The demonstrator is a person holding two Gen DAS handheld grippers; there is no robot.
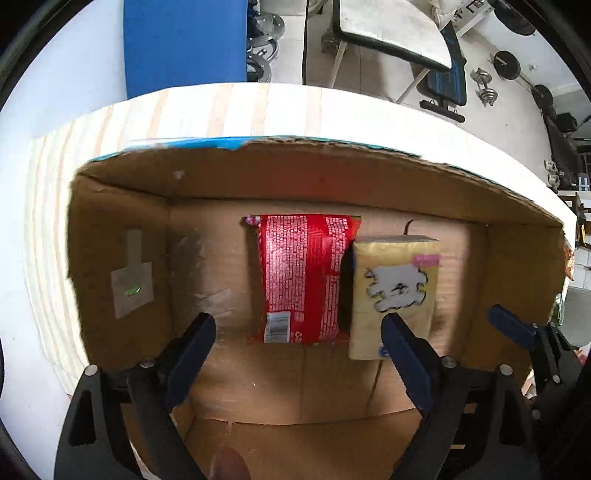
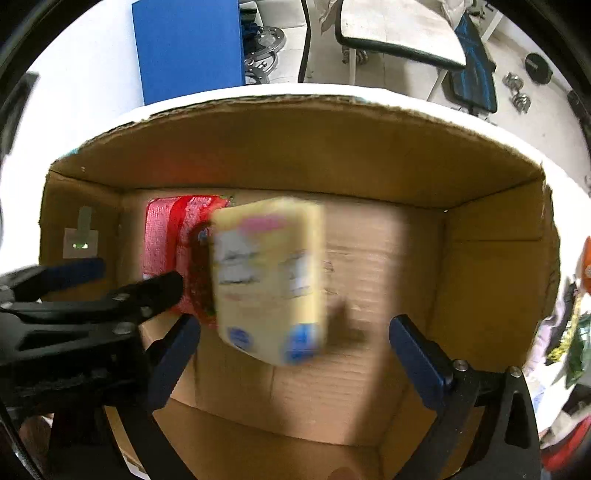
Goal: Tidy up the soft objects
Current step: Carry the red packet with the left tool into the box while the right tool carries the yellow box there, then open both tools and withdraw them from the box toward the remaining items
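- Below me sits an open brown corrugated cardboard box [image 1: 122, 206], resting on a pale striped tabletop [image 1: 221, 110]; beyond it I see white floor, a blue panel [image 1: 184, 40], a weight bench [image 1: 391, 29] and dumbbells [image 1: 484, 86].
- Flat on the box floor lies a glossy red plastic snack packet [image 1: 299, 277], crinkled and rectangular, its printed back up.
- Just to its right is a soft yellow tissue pack [image 1: 395, 295] with a white cartoon print; from the right wrist it is blurred and tilted, so I cannot tell whether it rests on the floor.
- My left gripper [image 1: 299, 332] stands spread wide with nothing pinched; the red packet shows between its blue pads.
- My right gripper [image 2: 295, 336] is likewise spread, pads clear of the yellow pack.
- Right of the pack the box floor is bare, and the walls stand well apart from both grippers.
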